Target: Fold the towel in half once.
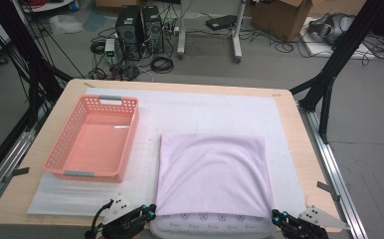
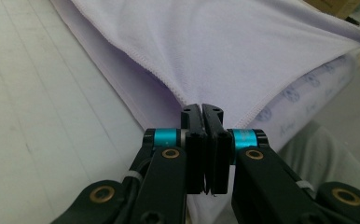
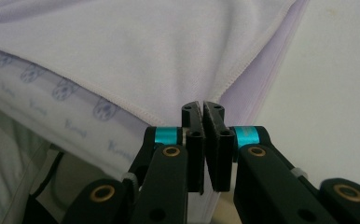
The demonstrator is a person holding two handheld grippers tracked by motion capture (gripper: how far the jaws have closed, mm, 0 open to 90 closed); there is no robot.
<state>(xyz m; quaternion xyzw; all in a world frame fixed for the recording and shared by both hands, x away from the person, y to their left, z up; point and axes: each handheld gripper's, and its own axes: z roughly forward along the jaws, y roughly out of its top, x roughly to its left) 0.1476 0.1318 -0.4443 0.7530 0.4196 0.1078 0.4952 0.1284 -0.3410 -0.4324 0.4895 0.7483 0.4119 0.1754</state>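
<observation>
A pale lilac folded cloth (image 1: 212, 172) lies flat on the bench (image 1: 299, 149), just right of a pink plastic basket (image 1: 94, 139). Its printed under-layer shows along the near edge. The left gripper (image 1: 150, 213) and right gripper (image 1: 275, 216) each have jaws closed on a near corner of the cloth.

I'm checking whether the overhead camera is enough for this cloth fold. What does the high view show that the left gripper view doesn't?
High view alone: the pink basket left of the cloth, the table's wooden edge, and the right gripper at the cloth's near right corner. Left gripper view alone: the cloth's stitched hem running into the pressed-together jaws, and small printed motifs on the layer beneath. Both: the lilac cloth and the left gripper at its near left corner.
</observation>
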